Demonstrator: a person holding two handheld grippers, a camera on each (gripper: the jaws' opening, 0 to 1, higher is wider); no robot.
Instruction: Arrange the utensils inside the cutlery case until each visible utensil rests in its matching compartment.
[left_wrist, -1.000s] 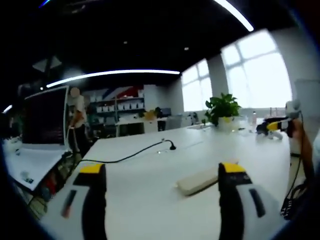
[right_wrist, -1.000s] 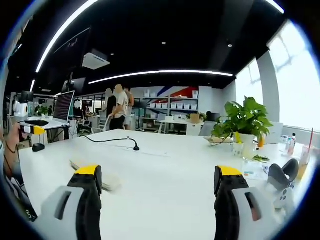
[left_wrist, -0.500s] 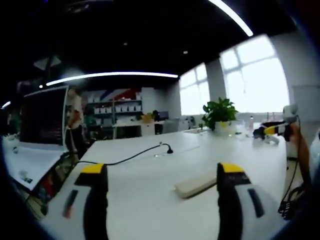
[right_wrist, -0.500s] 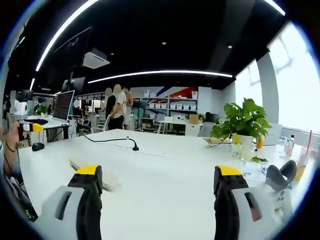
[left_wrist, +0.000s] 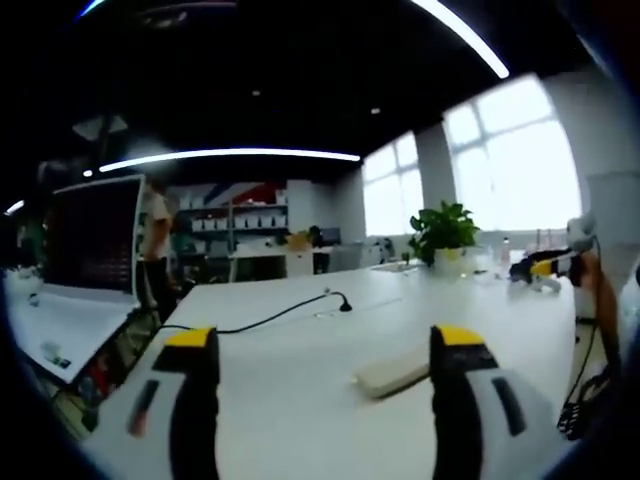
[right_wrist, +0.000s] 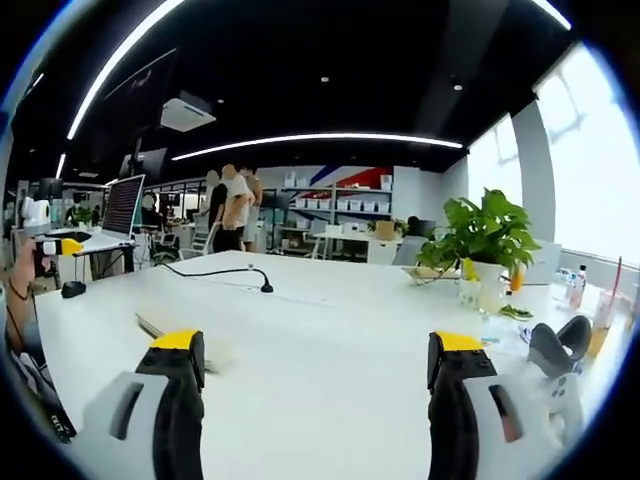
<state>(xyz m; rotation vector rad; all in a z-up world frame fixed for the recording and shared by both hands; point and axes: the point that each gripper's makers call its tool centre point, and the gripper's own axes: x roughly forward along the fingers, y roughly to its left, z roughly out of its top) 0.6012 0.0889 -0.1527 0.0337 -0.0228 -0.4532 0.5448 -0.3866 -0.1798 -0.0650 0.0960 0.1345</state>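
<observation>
On the white table, left gripper view:
- Left gripper (left_wrist: 322, 350): jaws are held wide apart above the table (left_wrist: 300, 400); nothing is grasped.
- Cutlery case (left_wrist: 395, 372): a flat pale case is seen lying on the table between the jaws, nearer the right-hand jaw, apart from both; its contents cannot be made out.
- Black cable (left_wrist: 262, 315): laid across the table beyond the case.
- Potted plant (left_wrist: 441, 232): set at the far end by the windows.
- Right gripper (left_wrist: 540, 268): seen at the right edge, held by a hand; whether it is parted or closed cannot be told.

Across the same table, right gripper view:
- Right gripper (right_wrist: 322, 350): jaws are spread wide over bare tabletop (right_wrist: 320, 330); nothing is held.
- Cutlery case (right_wrist: 172, 329): partly hidden behind the left-hand jaw, flat on the table.
- Left gripper (right_wrist: 55, 247): seen at the left edge in a hand.
- Potted plant (right_wrist: 482, 235): stood to the right.
- People (right_wrist: 230, 208): seen standing in the background.
</observation>
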